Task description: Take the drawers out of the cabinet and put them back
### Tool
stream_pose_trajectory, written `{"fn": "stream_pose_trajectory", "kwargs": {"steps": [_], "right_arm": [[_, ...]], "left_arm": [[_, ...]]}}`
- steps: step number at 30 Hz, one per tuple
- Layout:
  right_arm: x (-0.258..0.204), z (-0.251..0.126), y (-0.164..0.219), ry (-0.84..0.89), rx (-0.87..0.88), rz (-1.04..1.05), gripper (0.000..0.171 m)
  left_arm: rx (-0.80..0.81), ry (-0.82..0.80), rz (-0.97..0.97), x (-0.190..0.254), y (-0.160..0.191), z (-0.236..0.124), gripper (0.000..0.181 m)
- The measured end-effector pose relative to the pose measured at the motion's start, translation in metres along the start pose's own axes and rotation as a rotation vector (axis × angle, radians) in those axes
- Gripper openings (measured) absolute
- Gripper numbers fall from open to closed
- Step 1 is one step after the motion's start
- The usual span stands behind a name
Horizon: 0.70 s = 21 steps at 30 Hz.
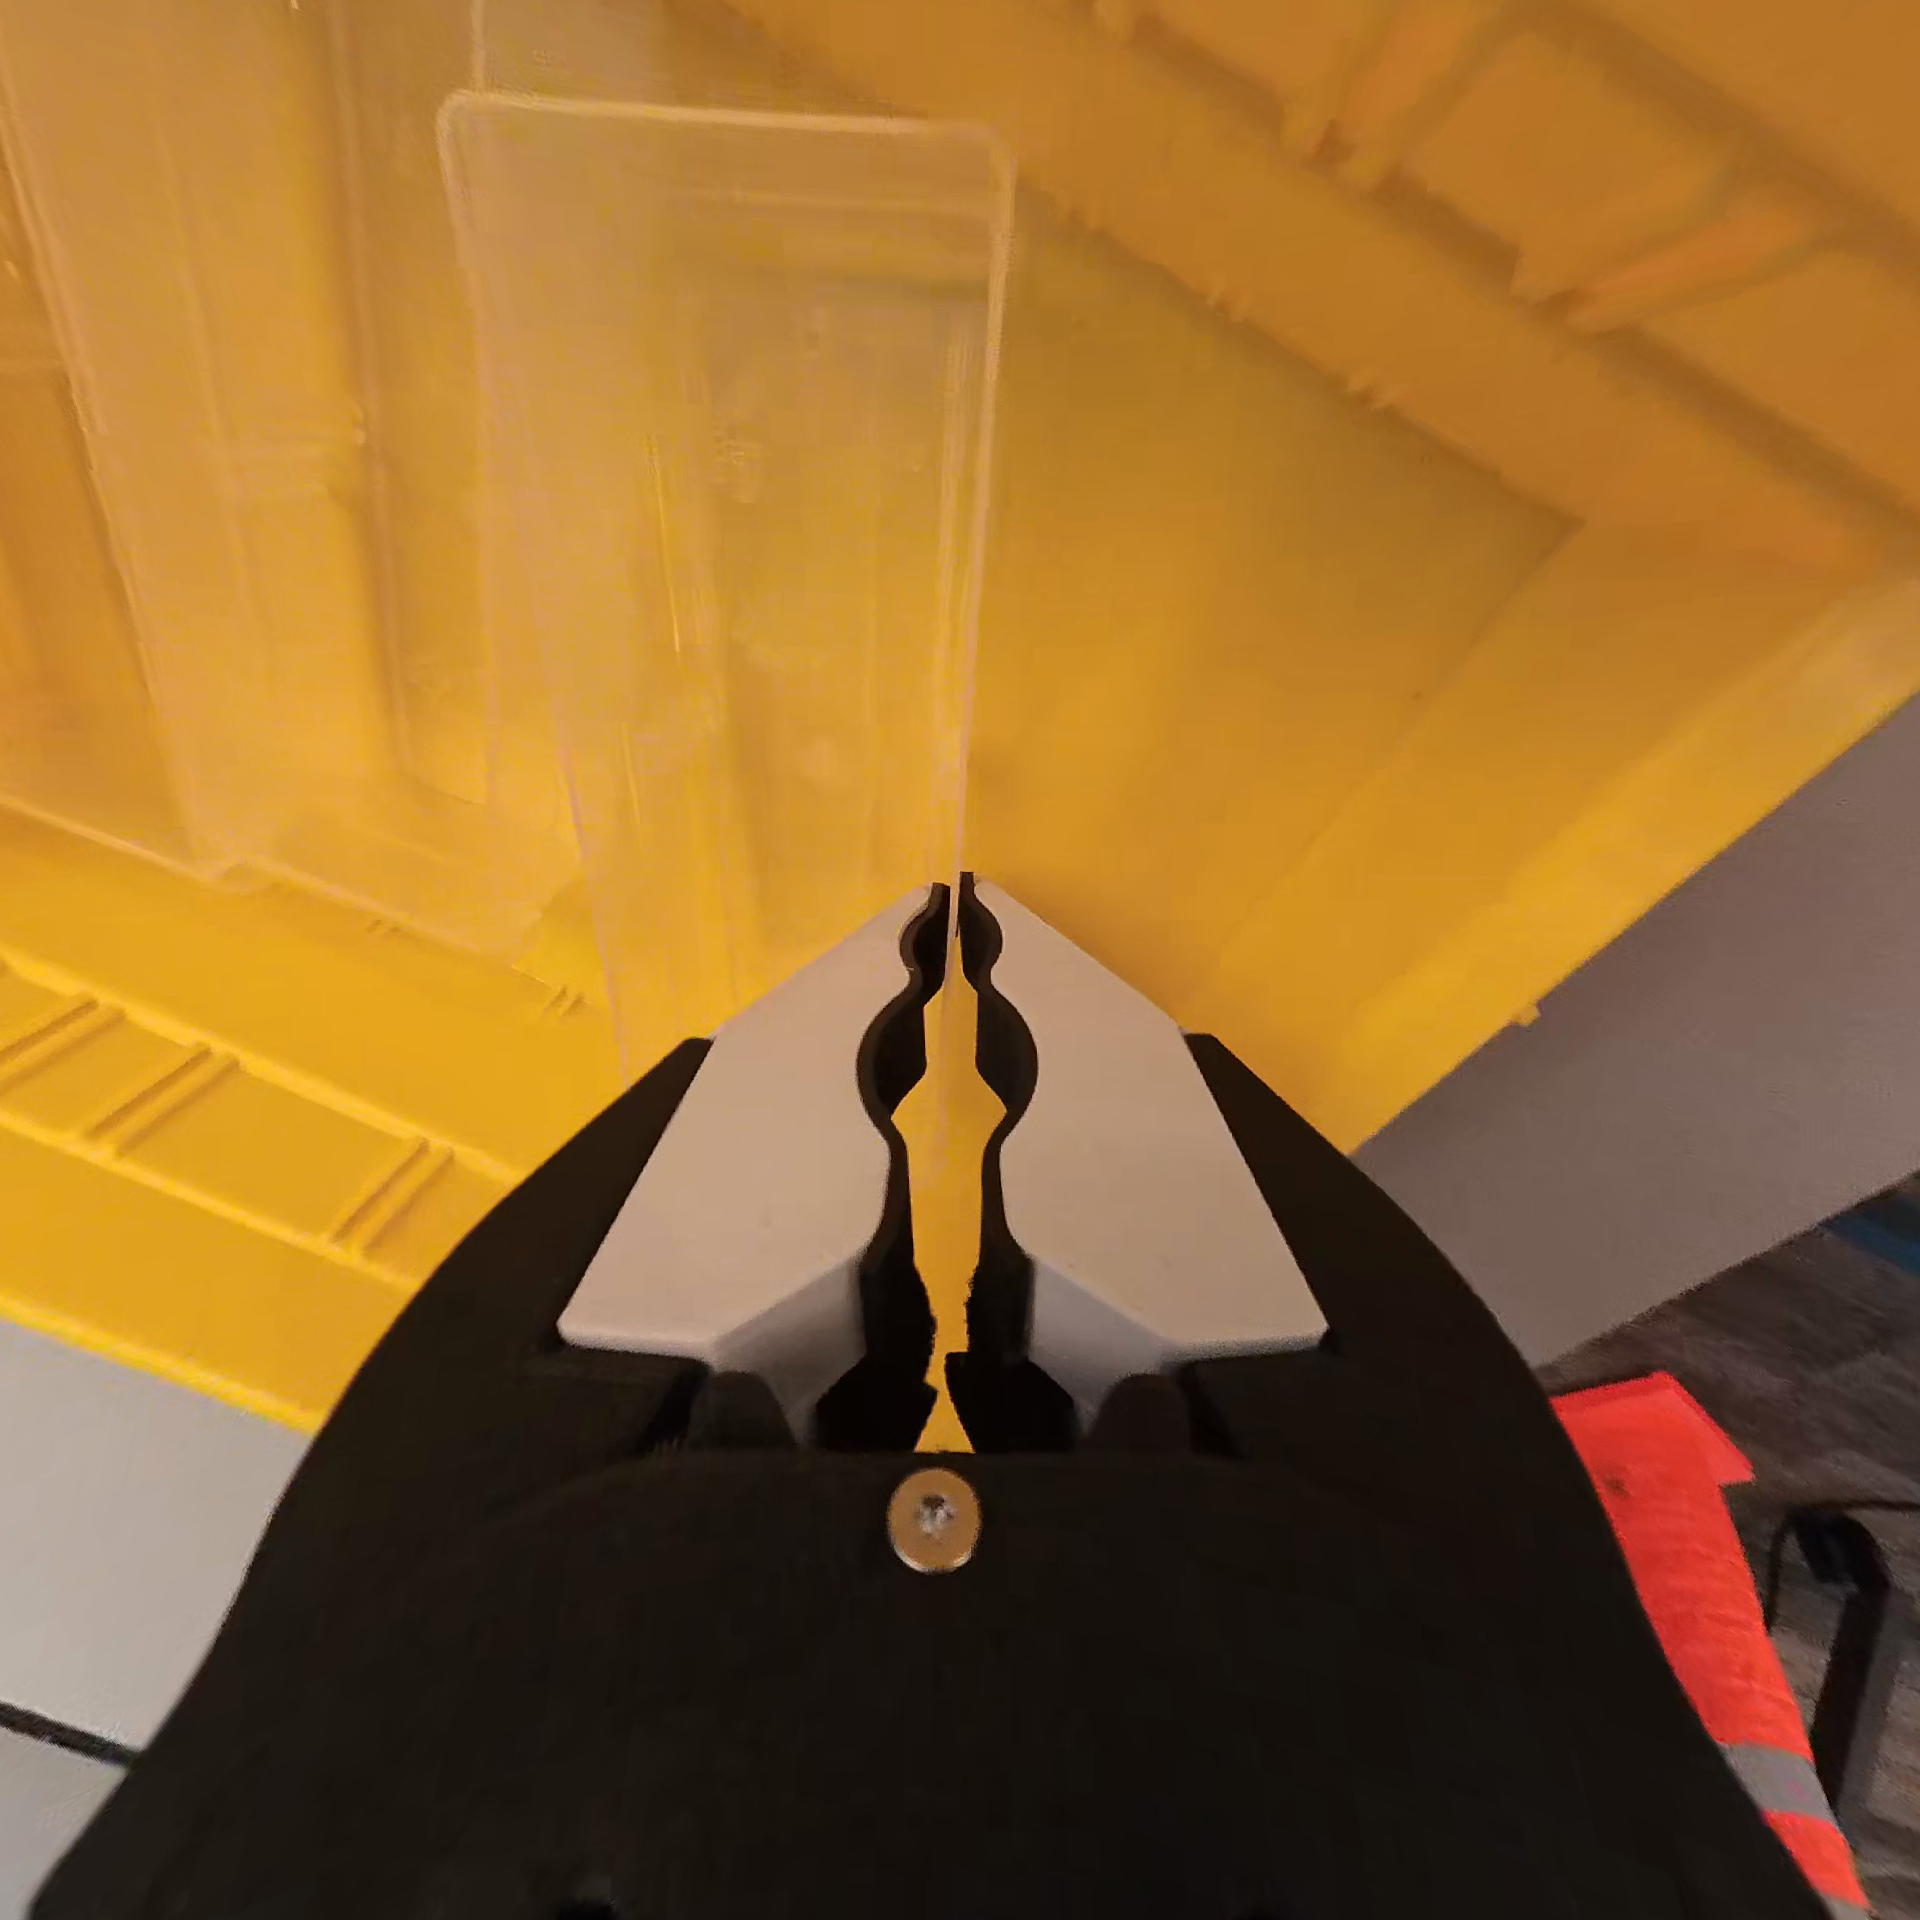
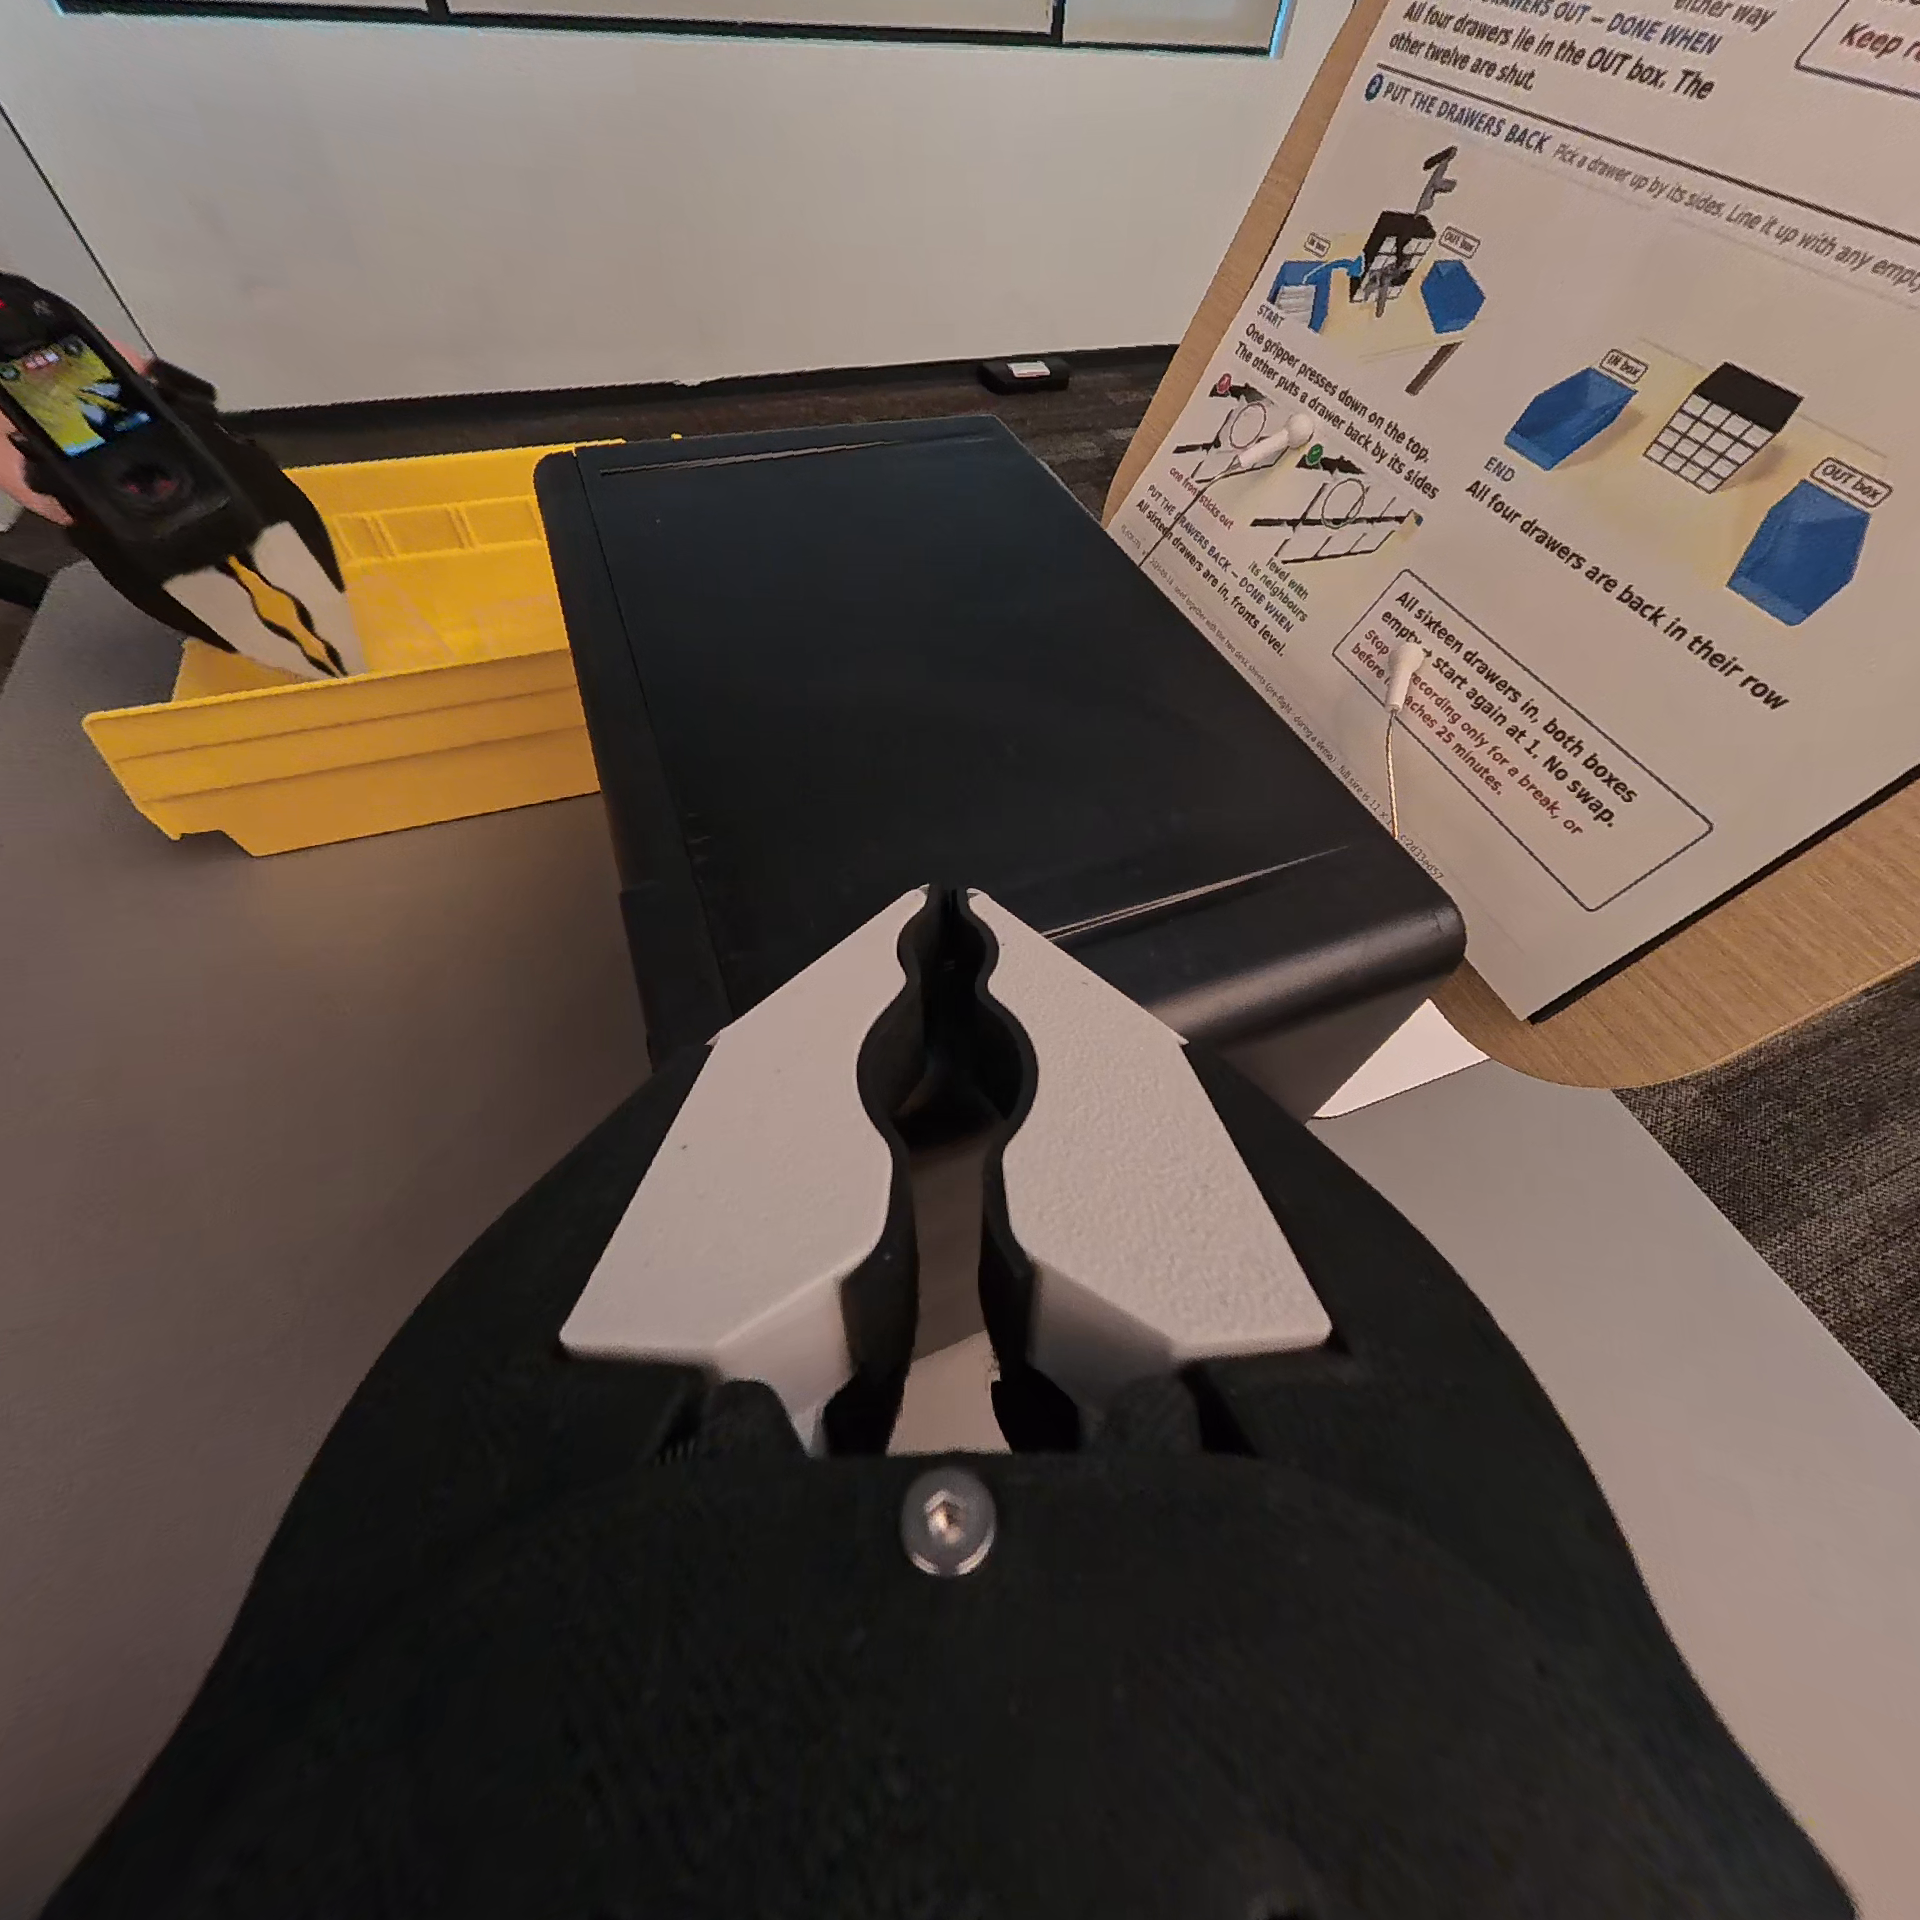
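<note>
My left gripper (image 1: pixel 954 883) is shut on the thin side wall of a clear plastic drawer (image 1: pixel 727 416), inside the yellow bin (image 1: pixel 1247 520). A second clear drawer (image 1: pixel 208 468) lies in the bin to the left. In the right wrist view the left gripper (image 2: pixel 312 665) points down into the yellow bin (image 2: pixel 343 758). My right gripper (image 2: pixel 948 891) is shut with nothing between its fingers. Its tips are at the near edge of the top of the black cabinet (image 2: pixel 935 644). The cabinet's drawer fronts are hidden.
The bin stands on the grey table (image 2: pixel 260 1039), touching the cabinet's left side. A printed instruction board (image 2: pixel 1558 468) leans to the right of the cabinet. An orange object (image 1: pixel 1683 1662) lies below the table edge on the carpet. One gripper's finger ends stand about 50 cm off the other's.
</note>
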State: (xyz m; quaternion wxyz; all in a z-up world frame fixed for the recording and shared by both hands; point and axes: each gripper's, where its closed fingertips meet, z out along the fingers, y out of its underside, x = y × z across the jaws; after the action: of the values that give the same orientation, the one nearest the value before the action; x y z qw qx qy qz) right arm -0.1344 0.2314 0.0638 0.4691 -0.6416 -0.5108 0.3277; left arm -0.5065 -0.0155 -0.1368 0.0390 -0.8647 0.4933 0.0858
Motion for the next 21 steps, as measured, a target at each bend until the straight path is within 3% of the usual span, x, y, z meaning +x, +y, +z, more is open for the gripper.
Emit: {"fn": "stream_pose_trajectory", "kwargs": {"steps": [5,11,17,21], "right_arm": [[0.0,0.0,0.0,0.003,-0.002,-0.004,0.0],[0.0,0.0,0.0,0.001,-0.001,-0.003,0.0],[0.0,0.0,0.0,0.001,-0.002,-0.006,0.0],[0.0,0.0,0.0,0.0,-0.001,-0.006,0.0]], "left_arm": [[0.056,-0.059,-0.145,-0.008,-0.001,-0.032,0.0],[0.128,-0.079,-0.452,-0.013,-0.015,-0.082,0.0],[0.34,0.12,-0.716,0.034,-0.115,-0.132,0.0],[0.273,0.021,-0.645,0.067,-0.161,-0.123,0.0]]}}
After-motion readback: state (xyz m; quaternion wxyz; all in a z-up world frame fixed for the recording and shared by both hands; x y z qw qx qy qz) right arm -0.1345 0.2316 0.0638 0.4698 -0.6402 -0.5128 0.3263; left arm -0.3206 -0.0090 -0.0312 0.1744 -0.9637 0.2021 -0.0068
